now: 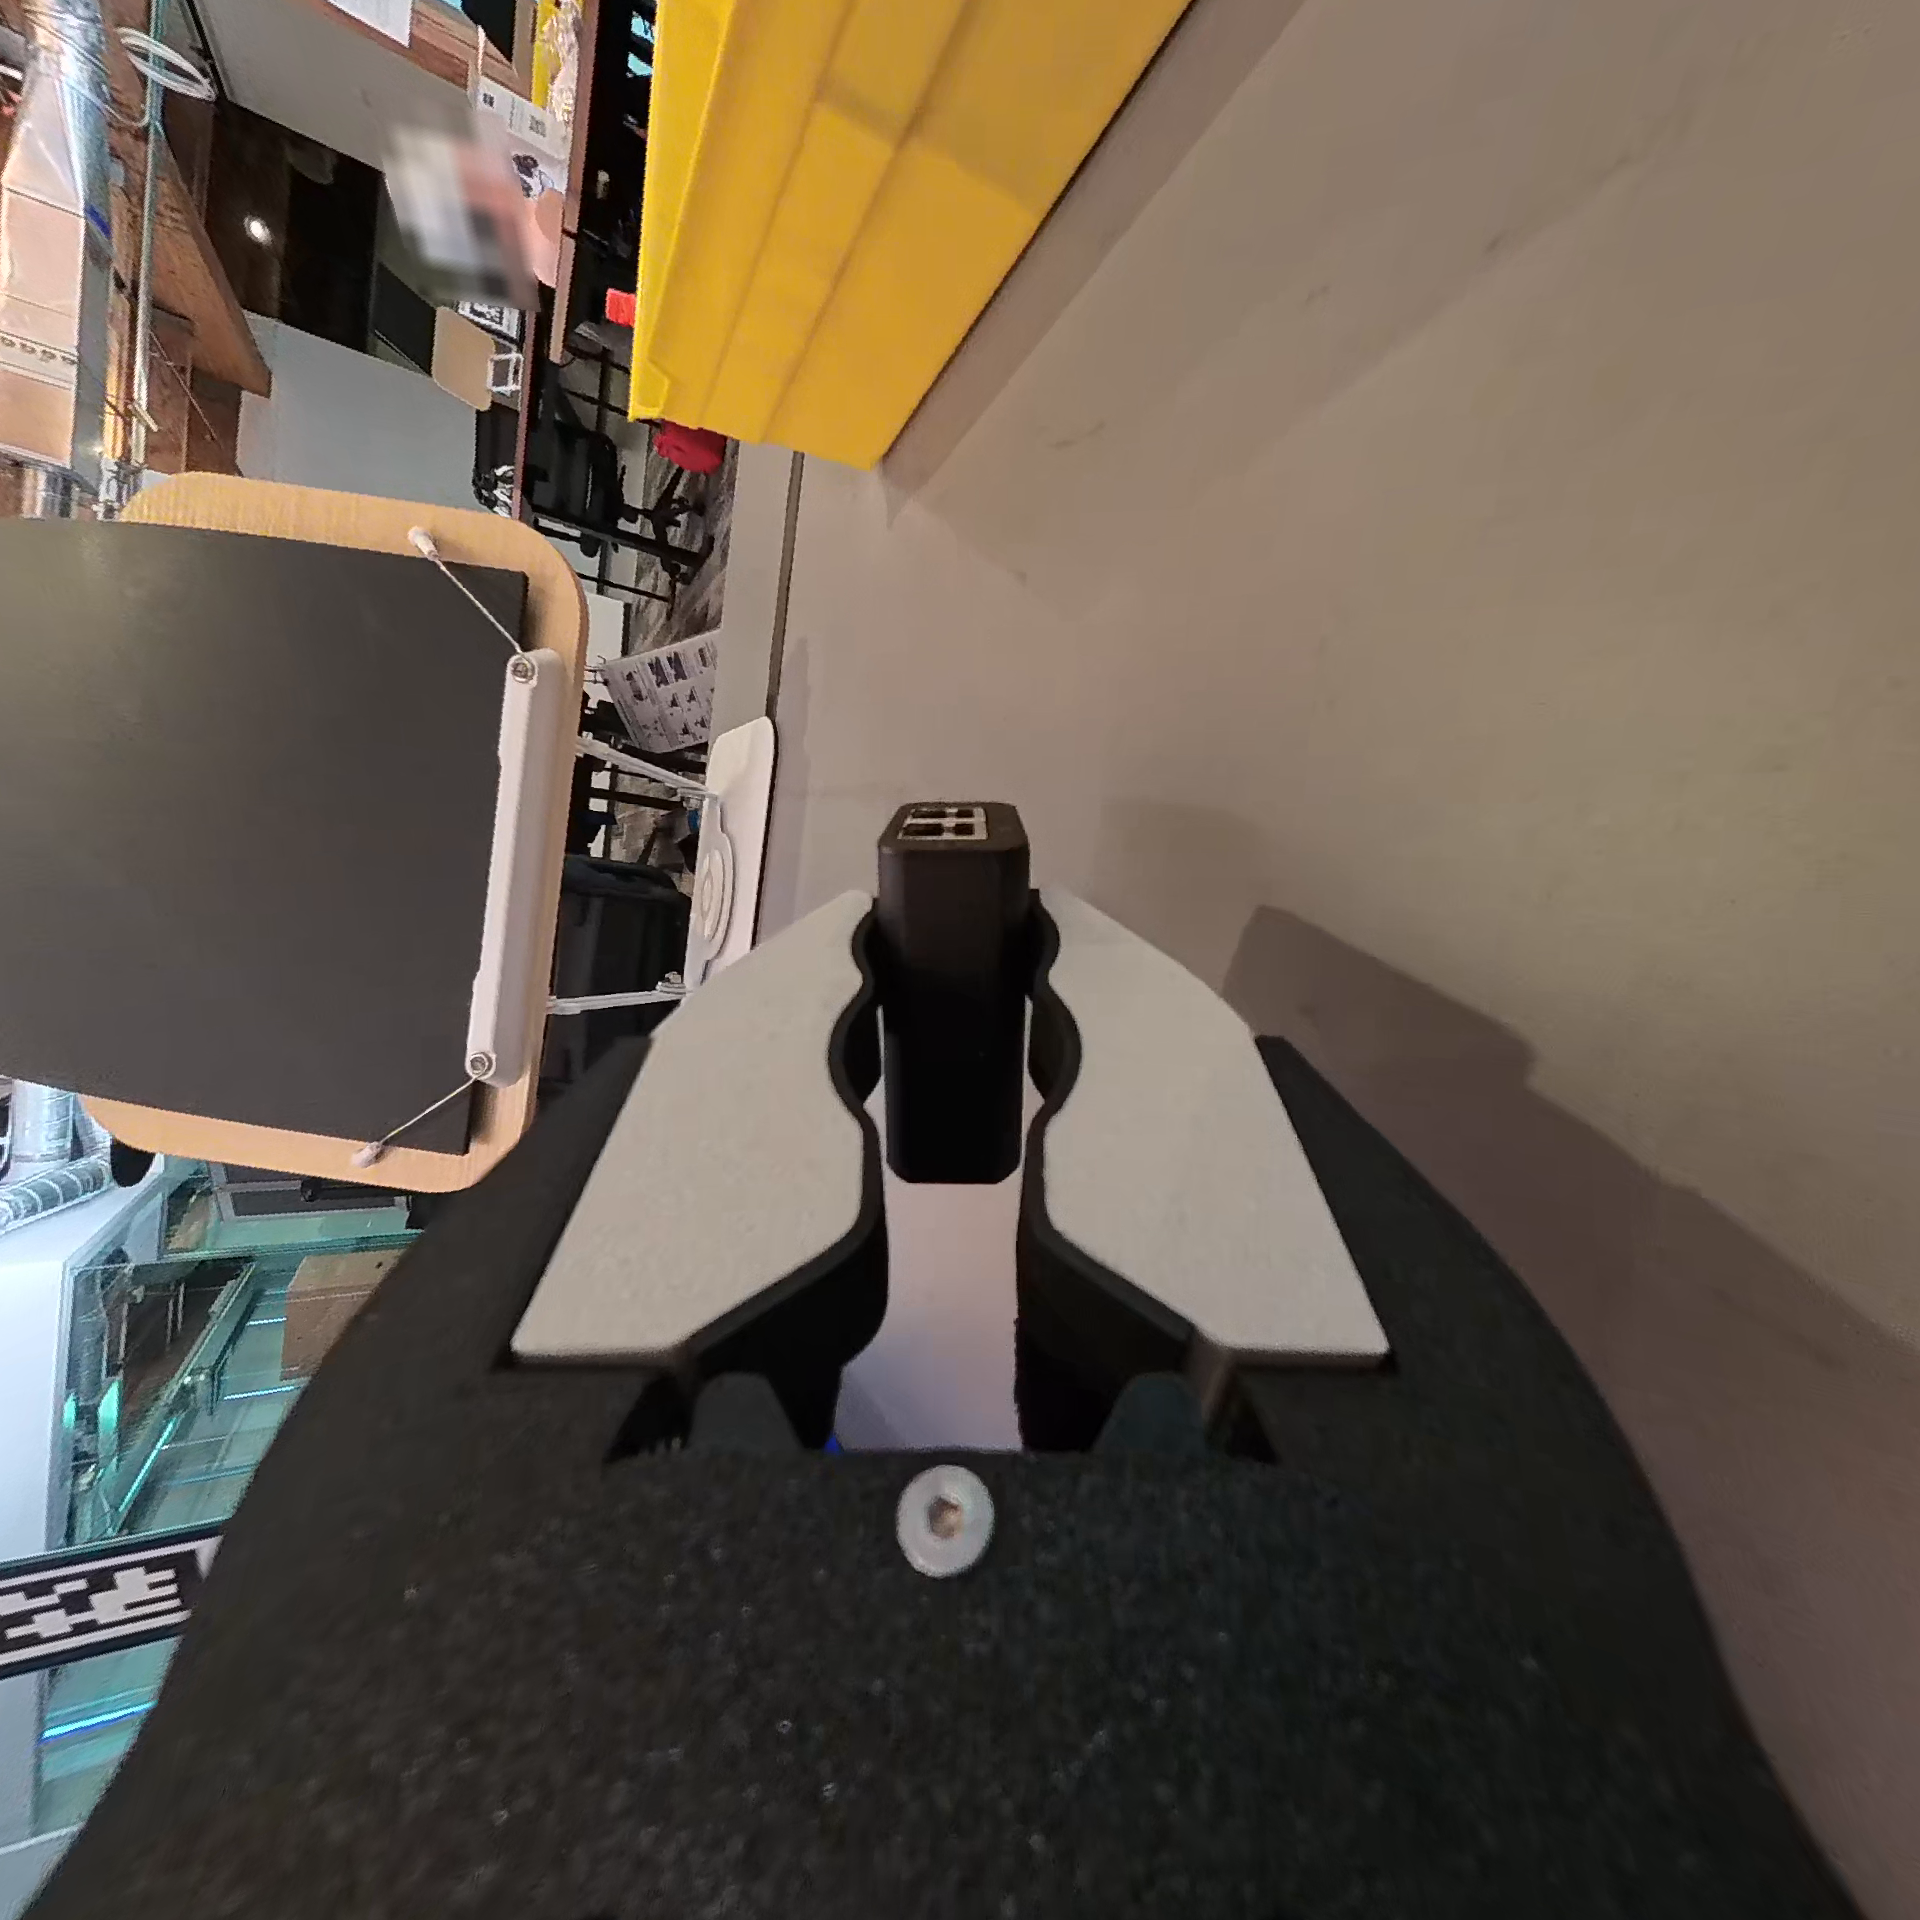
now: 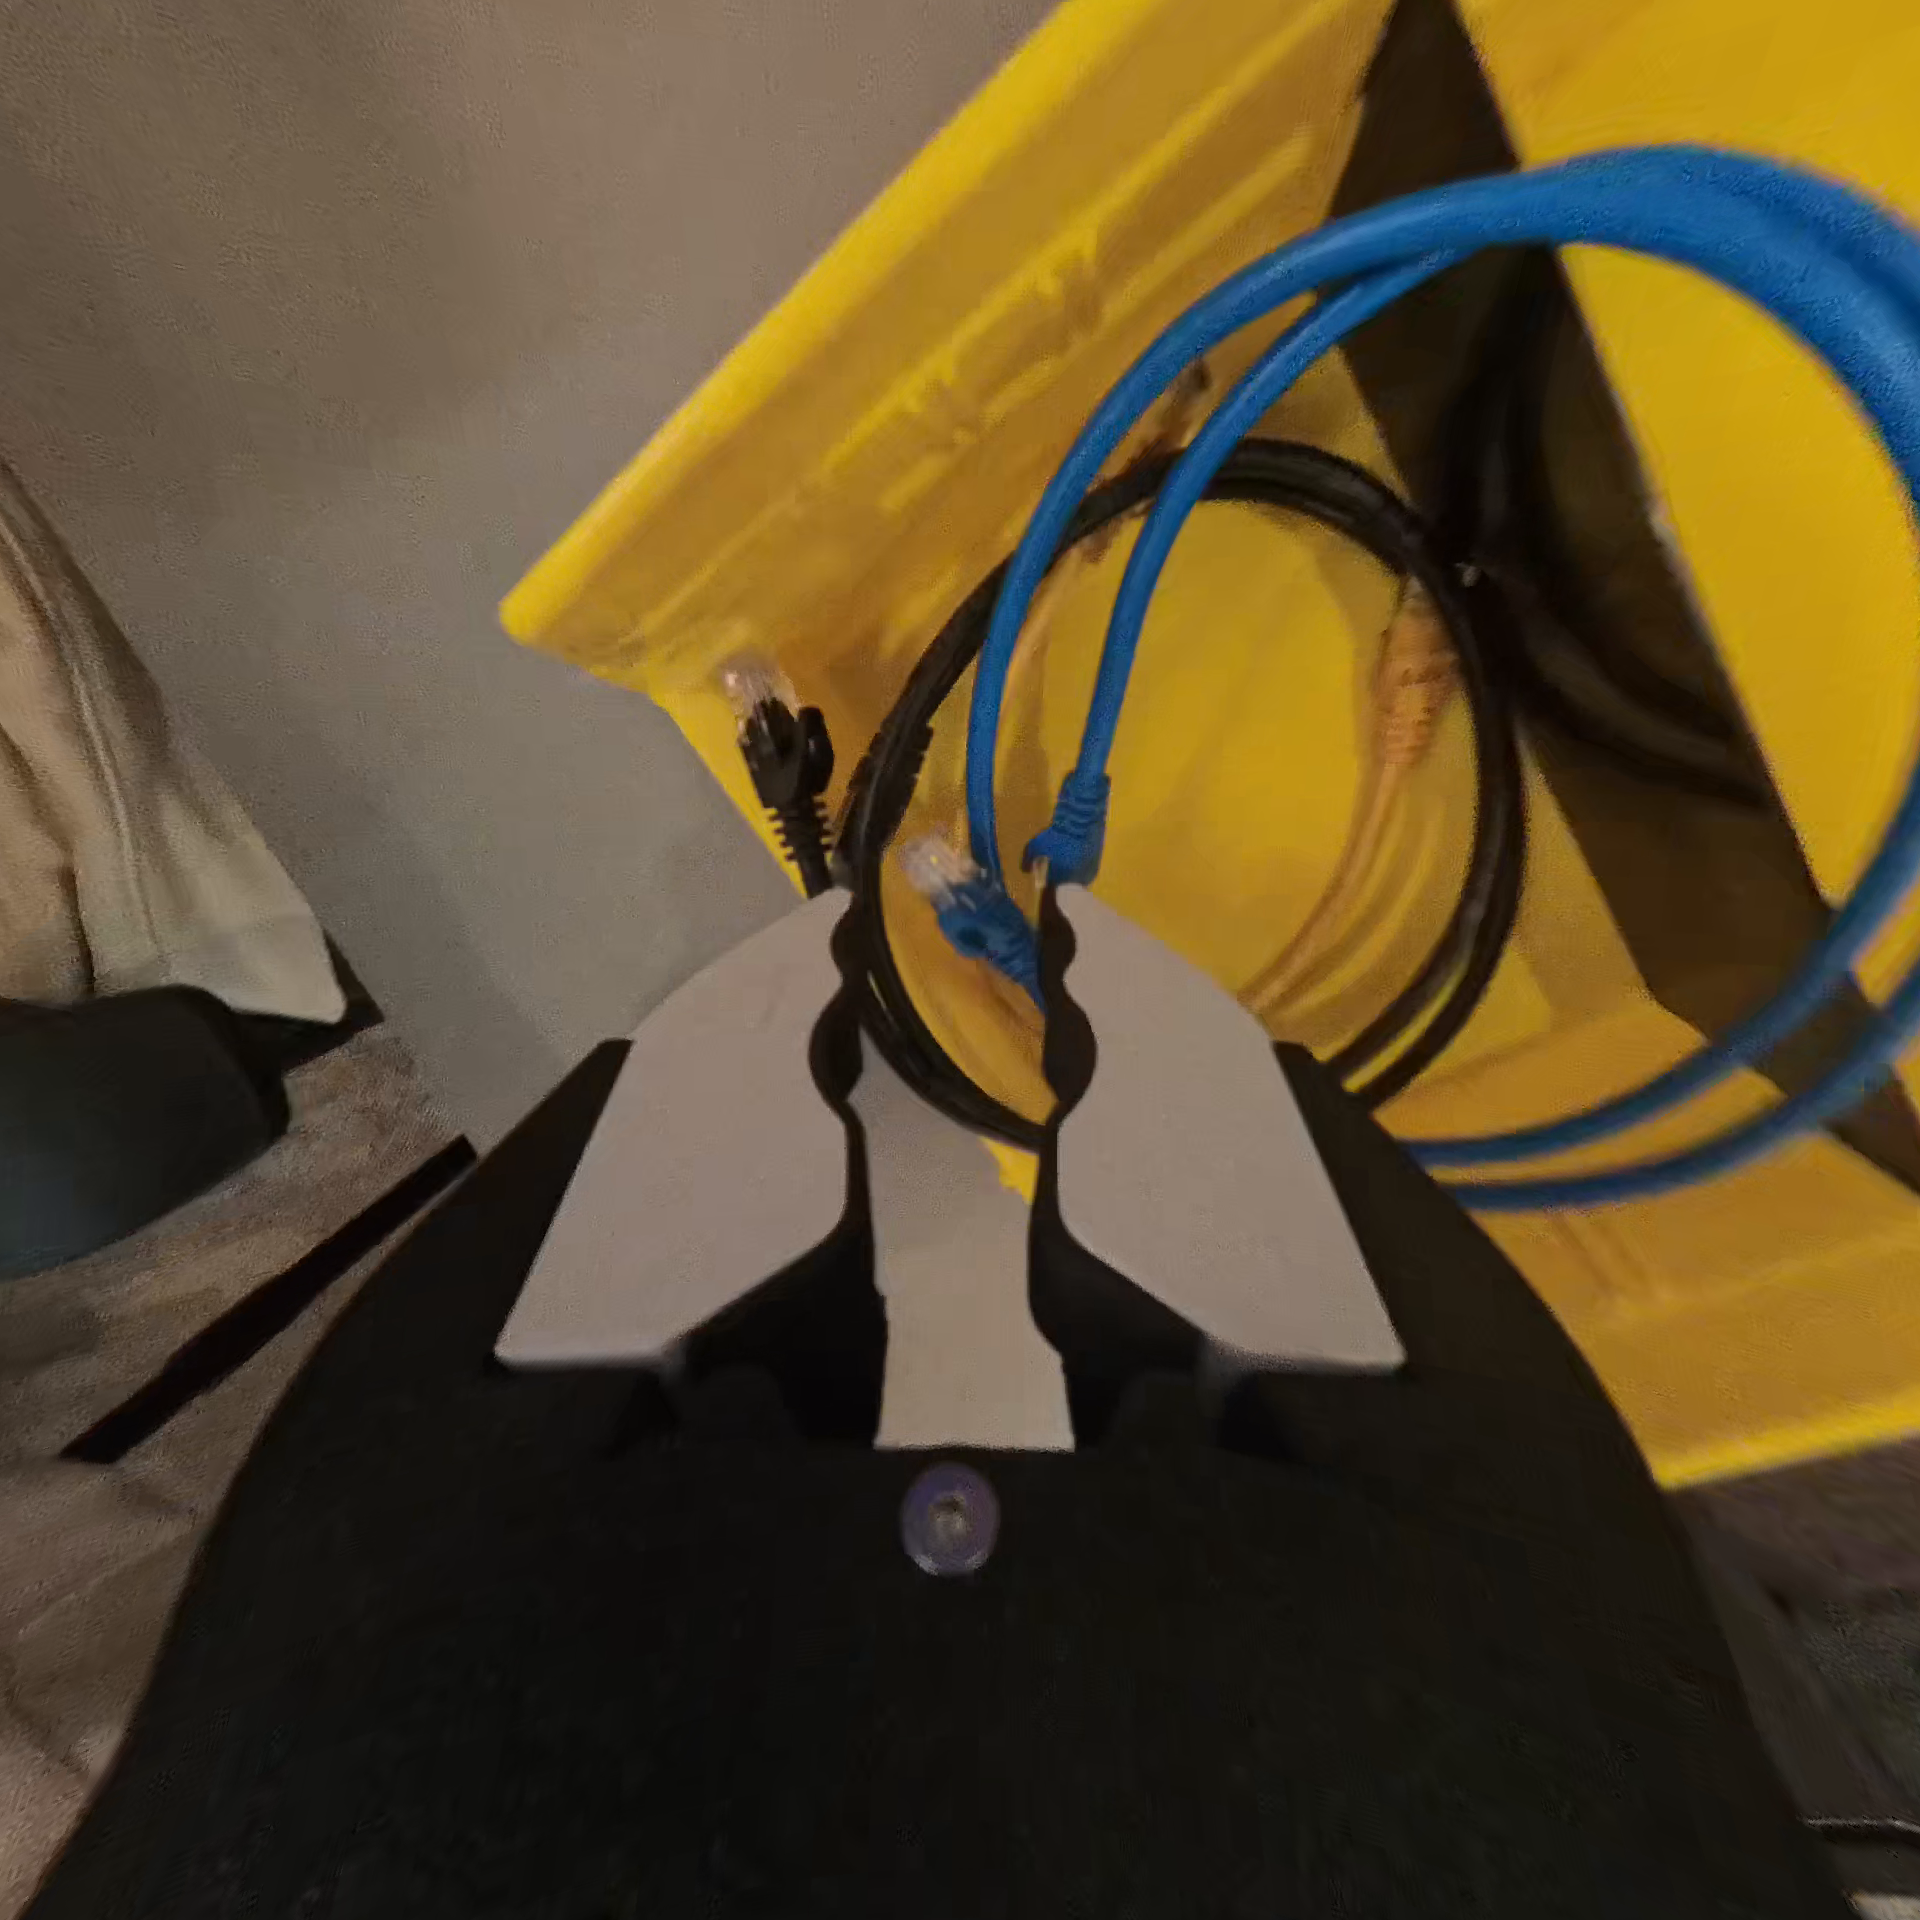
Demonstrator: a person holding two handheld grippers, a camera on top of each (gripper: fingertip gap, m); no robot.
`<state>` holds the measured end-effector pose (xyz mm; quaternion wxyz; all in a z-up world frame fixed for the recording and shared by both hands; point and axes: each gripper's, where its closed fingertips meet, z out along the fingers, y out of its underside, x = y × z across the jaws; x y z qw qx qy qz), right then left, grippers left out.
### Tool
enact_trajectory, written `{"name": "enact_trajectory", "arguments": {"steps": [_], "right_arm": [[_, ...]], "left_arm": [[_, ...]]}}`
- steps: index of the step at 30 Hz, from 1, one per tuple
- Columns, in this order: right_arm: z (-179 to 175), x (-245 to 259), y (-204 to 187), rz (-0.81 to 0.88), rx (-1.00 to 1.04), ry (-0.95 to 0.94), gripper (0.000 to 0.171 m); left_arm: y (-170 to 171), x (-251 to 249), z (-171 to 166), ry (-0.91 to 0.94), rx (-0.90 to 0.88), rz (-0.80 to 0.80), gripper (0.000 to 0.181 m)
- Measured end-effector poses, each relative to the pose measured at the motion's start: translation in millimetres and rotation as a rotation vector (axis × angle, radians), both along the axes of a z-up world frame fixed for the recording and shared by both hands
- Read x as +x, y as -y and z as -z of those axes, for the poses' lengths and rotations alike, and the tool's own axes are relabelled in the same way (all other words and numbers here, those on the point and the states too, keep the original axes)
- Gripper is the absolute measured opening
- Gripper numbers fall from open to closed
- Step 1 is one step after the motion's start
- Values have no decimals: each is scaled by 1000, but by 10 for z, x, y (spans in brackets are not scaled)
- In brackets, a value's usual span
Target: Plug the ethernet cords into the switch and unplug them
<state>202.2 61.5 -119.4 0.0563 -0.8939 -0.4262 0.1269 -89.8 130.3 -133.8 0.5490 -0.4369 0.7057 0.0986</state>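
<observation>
My left gripper [image 1: 954,914] is shut on the black switch [image 1: 951,997], held on end between the jaws. Its port face [image 1: 948,823] points away from me, above the beige table [image 1: 1455,675]. In the right wrist view, my right gripper [image 2: 943,914] has its jaws narrowed around a bundle of coiled ethernet cords. A black cord [image 2: 883,790] presses against the left finger and a blue cord [image 2: 1299,312] against the right. The black plug [image 2: 774,738] and a blue plug [image 2: 961,894] stick out past the fingertips. The coils hang in front of the yellow bin [image 2: 935,416].
The yellow bin also shows at the top of the left wrist view [image 1: 831,208], at the table's far side. A black board on a wooden panel [image 1: 260,810] stands left of the table. A beige cloth [image 2: 125,790] and a dark object [image 2: 114,1112] lie at the left. The grippers' ends are close to 30 centimetres from one another.
</observation>
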Motion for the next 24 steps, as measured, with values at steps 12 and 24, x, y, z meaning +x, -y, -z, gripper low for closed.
{"name": "enact_trajectory", "arguments": {"steps": [12, 24], "right_arm": [[-1098, -1323, 480, 414, 811, -850, 42], [-375, -2749, 432, 320, 491, -1067, 57]], "left_arm": [[63, 3, -200, 74, 39, 42, 24], [532, 68, -611, 407, -260, 429, 23]]}}
